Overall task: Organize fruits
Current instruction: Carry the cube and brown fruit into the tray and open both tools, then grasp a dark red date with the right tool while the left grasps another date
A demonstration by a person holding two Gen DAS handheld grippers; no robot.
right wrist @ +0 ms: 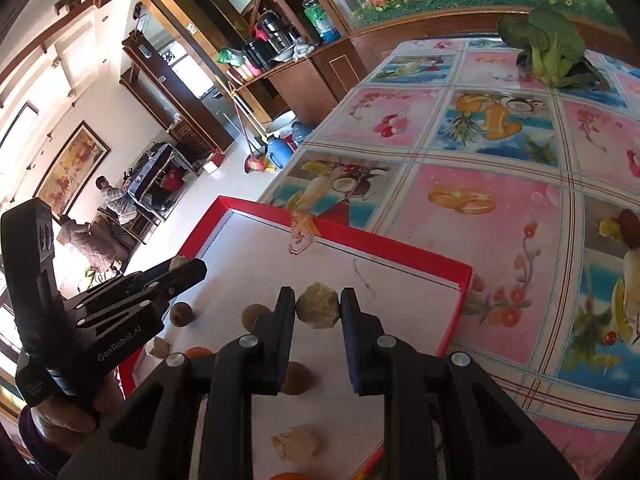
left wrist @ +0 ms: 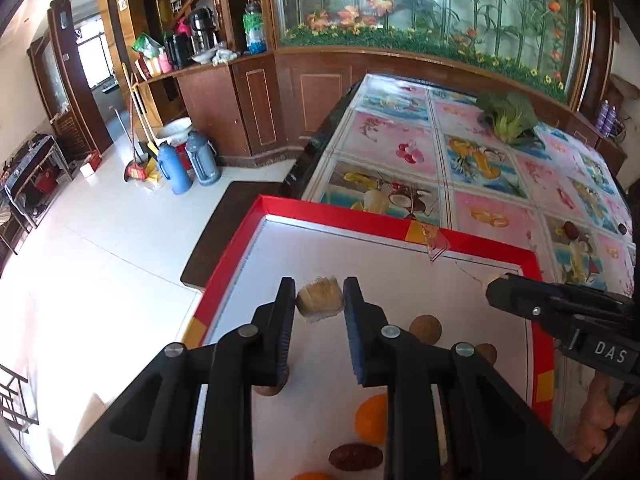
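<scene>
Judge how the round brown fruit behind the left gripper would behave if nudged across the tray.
The brown fruit looks nearly spherical, so it would probably roll. The tray floor looks smooth, giving little to stop it, though the red rim would likely catch it. It looks small and probably light.

The left hand-held gripper (left wrist: 319, 292) pinched a pale, ridged fruit piece (left wrist: 320, 298) between its fingers above the red-rimmed white tray (left wrist: 332, 212). Under it lay two brown round fruits (left wrist: 425, 328), an orange (left wrist: 372, 418) and a dark red date (left wrist: 354, 457). From the right the other hand-held gripper (left wrist: 496, 286) reached in, clamping a small pale bit. Beyond, a leafy green (left wrist: 508, 116) sat on the fruit-patterned surface (left wrist: 400, 148).
</scene>
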